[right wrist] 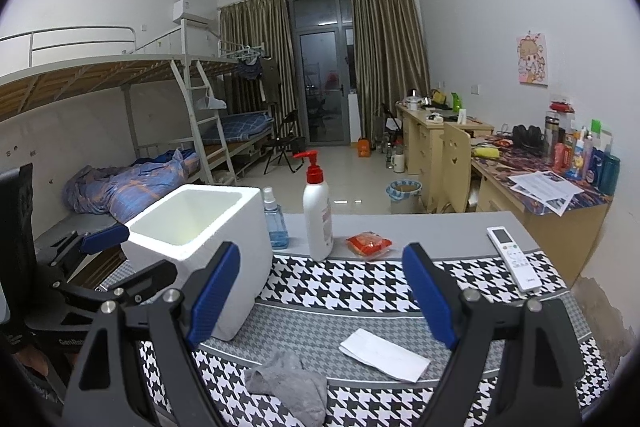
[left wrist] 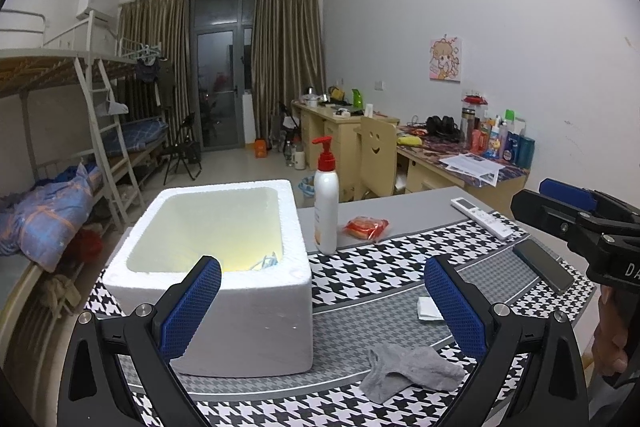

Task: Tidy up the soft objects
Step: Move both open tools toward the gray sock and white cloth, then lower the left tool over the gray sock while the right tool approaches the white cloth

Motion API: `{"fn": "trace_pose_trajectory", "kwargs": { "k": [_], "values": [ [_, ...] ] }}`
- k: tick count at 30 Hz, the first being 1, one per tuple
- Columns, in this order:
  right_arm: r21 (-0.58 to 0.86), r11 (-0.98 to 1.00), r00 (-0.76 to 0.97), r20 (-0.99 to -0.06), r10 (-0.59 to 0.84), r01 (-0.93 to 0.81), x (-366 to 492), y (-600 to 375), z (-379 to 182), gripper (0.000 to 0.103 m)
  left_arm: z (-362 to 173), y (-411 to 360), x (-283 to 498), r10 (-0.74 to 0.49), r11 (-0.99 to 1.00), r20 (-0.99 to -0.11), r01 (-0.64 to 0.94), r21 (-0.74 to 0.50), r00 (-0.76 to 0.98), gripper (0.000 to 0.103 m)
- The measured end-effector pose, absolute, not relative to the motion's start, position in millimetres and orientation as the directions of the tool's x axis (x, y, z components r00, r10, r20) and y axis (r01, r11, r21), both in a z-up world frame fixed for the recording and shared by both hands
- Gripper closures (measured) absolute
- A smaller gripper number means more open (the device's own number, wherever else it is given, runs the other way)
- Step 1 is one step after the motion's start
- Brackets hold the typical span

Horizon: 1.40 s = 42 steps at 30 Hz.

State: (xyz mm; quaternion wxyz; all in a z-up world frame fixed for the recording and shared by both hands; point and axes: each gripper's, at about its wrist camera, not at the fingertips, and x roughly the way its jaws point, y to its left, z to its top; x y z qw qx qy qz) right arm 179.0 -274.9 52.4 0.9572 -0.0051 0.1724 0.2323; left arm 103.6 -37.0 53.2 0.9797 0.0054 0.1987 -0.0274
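Note:
A crumpled grey sock (left wrist: 412, 373) lies on the houndstooth mat, near the front, right of the white foam box (left wrist: 216, 255). It also shows in the right wrist view (right wrist: 292, 385), beside the foam box (right wrist: 200, 227). A bit of blue-white cloth (left wrist: 266, 262) lies inside the box. My left gripper (left wrist: 322, 303) is open and empty, above the box's near right corner. My right gripper (right wrist: 320, 291) is open and empty, above the mat behind the sock. A folded white tissue (right wrist: 384, 353) lies right of the sock.
A white pump bottle (left wrist: 326, 203), a red snack packet (left wrist: 366, 227), a white remote (left wrist: 482, 217) and a black phone (left wrist: 548, 265) sit on the table. A blue spray bottle (right wrist: 274, 219) stands behind the box. Bunk beds are left, desks right.

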Motion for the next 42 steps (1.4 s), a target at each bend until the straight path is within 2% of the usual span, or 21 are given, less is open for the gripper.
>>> {"fn": "trace_pose_trajectory", "kwargs": {
  "k": [42],
  "values": [
    [0.079,0.928,0.841,-0.399,0.365,-0.365,176,-305,13,0.017,17,-61,107,-0.113,0.993,-0.436,0.122,-0.008,0.893,0.001]
  ]
}}
